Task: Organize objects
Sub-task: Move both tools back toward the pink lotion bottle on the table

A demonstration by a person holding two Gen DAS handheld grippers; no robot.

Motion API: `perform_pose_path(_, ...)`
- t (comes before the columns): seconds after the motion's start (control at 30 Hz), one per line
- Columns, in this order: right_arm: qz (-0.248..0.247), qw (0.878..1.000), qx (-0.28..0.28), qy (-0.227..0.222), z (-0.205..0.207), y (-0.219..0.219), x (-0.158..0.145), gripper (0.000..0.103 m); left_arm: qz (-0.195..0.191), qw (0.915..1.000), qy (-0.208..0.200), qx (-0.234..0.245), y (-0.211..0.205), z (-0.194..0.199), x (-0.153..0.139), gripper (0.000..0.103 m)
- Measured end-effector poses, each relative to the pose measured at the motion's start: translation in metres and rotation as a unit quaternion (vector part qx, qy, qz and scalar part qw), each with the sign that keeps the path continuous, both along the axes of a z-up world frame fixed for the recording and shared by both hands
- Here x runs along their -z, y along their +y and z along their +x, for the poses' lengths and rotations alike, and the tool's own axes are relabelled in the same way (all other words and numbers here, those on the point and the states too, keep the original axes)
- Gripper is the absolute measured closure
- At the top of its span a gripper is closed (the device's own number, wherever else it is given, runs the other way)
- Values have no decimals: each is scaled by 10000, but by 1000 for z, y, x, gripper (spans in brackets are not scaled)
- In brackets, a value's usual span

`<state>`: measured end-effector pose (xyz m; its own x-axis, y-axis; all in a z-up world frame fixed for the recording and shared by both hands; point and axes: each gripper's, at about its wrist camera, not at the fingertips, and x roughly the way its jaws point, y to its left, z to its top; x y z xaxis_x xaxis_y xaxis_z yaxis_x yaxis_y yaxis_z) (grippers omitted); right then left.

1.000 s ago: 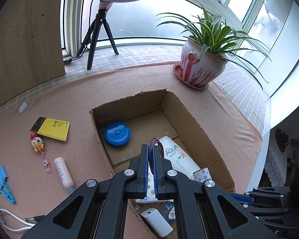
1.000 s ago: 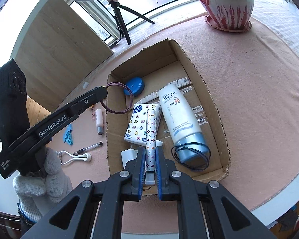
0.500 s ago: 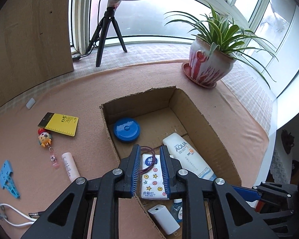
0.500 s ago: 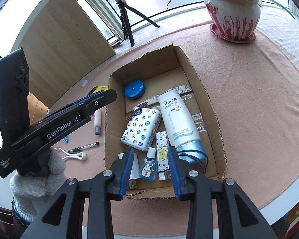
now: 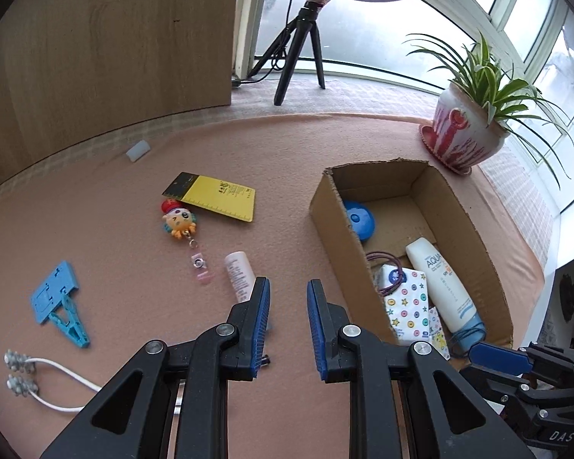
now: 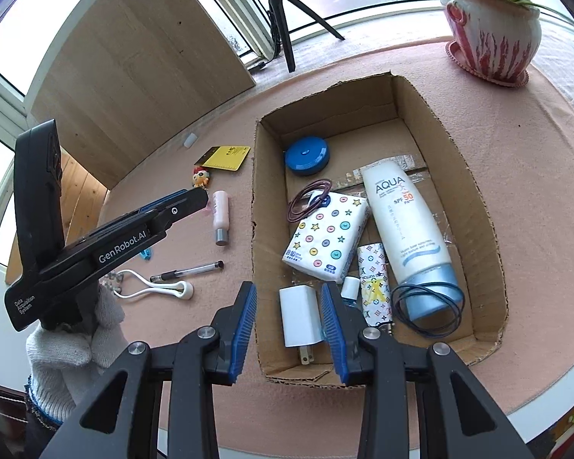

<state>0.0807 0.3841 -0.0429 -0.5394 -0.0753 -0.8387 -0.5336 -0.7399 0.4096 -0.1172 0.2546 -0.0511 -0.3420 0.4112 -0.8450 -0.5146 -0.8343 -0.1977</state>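
Note:
My left gripper [image 5: 287, 294] is open and empty over the pink cloth, left of the cardboard box [image 5: 474, 229], with its left finger beside a pink tube [image 5: 239, 273]. In the right wrist view my right gripper [image 6: 287, 298] stands open above the near left corner of the box [image 6: 478, 199]. A white charger [image 6: 300, 315] lies on the box floor below its fingers, apart from them. A purple hair tie [image 6: 310, 199] rests on a tissue pack [image 6: 325, 241], next to a sunscreen tube [image 6: 405, 222], a patterned tube [image 6: 375, 283] and a blue tape measure [image 6: 306, 155].
On the cloth left of the box lie a yellow card [image 5: 214, 197], an octopus badge reel [image 5: 178, 222], a blue clip [image 5: 59, 302], a white roller [image 5: 38, 378] and a pen [image 6: 187, 271]. A potted plant [image 5: 463, 137] and a tripod [image 5: 298, 49] stand at the back.
The left gripper let go of the purple hair tie in the box, opened and swung left over the cloth. The right gripper released the patterned tube, opened and shifted towards the box's near left corner.

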Motion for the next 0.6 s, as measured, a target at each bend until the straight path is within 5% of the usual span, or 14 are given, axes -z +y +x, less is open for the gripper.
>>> perform_pose_path(0.6, 8, 9986, -526, -63, -66, -47, 1, 71, -240, 9930, -256, -1129, -142, -53, 24, 81)
